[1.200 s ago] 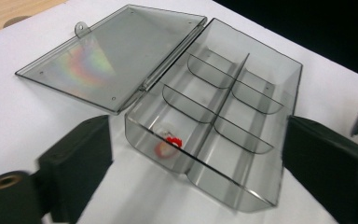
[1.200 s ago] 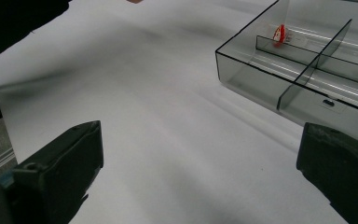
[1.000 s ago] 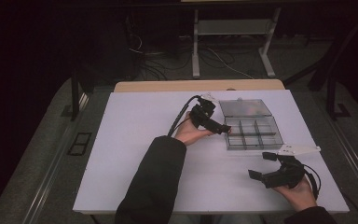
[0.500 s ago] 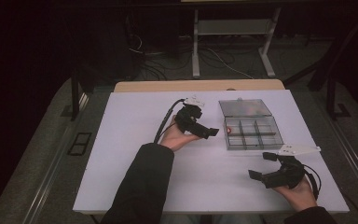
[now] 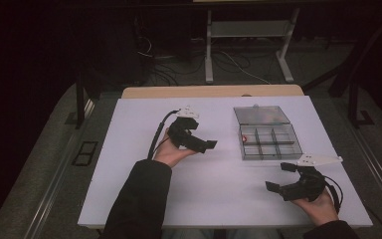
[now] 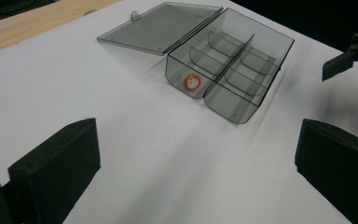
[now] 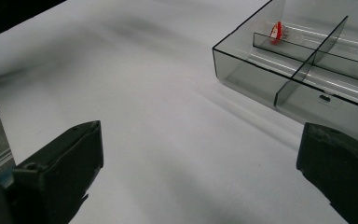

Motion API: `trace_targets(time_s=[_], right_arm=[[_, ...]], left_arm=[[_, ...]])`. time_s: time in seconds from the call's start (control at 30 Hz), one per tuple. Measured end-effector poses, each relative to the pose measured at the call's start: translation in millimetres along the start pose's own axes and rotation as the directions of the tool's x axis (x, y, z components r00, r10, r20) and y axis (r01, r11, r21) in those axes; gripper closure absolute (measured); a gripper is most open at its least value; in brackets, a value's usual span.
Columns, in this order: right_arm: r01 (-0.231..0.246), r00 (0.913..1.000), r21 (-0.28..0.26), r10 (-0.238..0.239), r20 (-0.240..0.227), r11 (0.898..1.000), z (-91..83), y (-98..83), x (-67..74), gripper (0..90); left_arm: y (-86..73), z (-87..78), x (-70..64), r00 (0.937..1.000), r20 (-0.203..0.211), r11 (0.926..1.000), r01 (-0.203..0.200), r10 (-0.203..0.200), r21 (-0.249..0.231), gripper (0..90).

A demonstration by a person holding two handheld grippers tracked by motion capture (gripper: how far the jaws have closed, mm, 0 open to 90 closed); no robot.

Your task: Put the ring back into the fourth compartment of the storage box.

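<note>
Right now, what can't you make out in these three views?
- Red-and-white item in the compartment box: too small in the high view, seen through tinted plastic in both gripper views; identity unclear.
- Box's far end: cut off by the frame's right edge in the right gripper view.
- Right claw: partly cut off at the frame edge in the left gripper view.

overhead forward-down, 2 low views share box (image 6: 223, 70)

Glossy smoky clear-plastic box (image 6: 233, 70)
</note>
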State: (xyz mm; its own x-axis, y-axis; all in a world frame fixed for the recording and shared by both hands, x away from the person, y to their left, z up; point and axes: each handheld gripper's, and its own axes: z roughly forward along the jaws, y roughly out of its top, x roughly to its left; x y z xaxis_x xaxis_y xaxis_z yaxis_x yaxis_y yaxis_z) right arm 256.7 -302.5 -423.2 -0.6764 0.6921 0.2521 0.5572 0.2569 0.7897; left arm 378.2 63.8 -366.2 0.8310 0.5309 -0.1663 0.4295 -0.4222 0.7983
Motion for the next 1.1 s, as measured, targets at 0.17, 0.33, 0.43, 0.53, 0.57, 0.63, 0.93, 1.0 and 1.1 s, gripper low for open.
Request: trace_targets(time_s=[0.17, 0.33, 0.43, 0.53, 0.57, 0.63, 0.93, 1.0, 1.1], right_arm=[[0.002, 1.0, 0.002, -0.002, 0.0, 1.0, 0.2, -0.1, 0.4, 0.0], [-0.005, 1.0, 0.005, 0.005, 0.0, 1.0, -0.1, -0.2, 0.8, 0.0], [0.001, 1.0, 0.002, -0.001, 0.002, 1.0, 0.0, -0.2, 0.4, 0.0], [0.0, 1.0, 0.001, 0.0, 0.003, 1.0, 0.0, -0.3, 0.5, 0.0], [0.0, 1.0, 0.002, 0.0, 0.004, 1.0, 0.0, -0.4, 0.6, 0.0], [0.0, 1.0, 0.002, 0.0, 0.004, 1.0, 0.1, -0.4, 0.5, 0.0], [-0.002, 1.0, 0.006, 0.002, 0.008, 1.0, 0.3, -0.6, 0.6, 0.0], [-0.003, 1.0, 0.007, 0.003, 0.008, 1.0, 0.4, -0.7, 0.7, 0.0], [-0.003, 1.0, 0.006, 0.003, 0.01, 1.0, 0.2, -0.8, 0.9, 0.0]], left_arm=[[-10.5, -15.0, -2.1, 0.9998, -0.014, 0.9999, 0.014, -0.014, -0.005, 0.0], [-23.0, -28.1, -5.1, 0.9995, -0.023, 0.9996, 0.022, -0.022, -0.016, 0.0], [-31.6, -36.8, -6.5, 0.999, -0.031, 0.9992, 0.032, -0.033, -0.022, 0.0], [-40.8, -45.5, -8.7, 0.9984, -0.035, 0.9986, 0.043, -0.044, -0.032, 0.0], [-43.9, -48.4, -9.3, 0.9983, -0.038, 0.9985, 0.043, -0.044, -0.033, 0.0], [-50.9, -55.0, -10.7, 0.9976, -0.041, 0.9977, 0.053, -0.055, -0.043, 0.0], [-79.2, -73.6, -16.4, 0.9951, -0.056, 0.9951, 0.078, -0.081, -0.061, 0.0], [-85.8, -77.5, -17.2, 0.9942, -0.062, 0.9942, 0.084, -0.088, -0.068, 0.0], [-98.7, -83.3, -18.5, 0.9922, -0.063, 0.9916, 0.102, -0.108, -0.079, 0.0]])
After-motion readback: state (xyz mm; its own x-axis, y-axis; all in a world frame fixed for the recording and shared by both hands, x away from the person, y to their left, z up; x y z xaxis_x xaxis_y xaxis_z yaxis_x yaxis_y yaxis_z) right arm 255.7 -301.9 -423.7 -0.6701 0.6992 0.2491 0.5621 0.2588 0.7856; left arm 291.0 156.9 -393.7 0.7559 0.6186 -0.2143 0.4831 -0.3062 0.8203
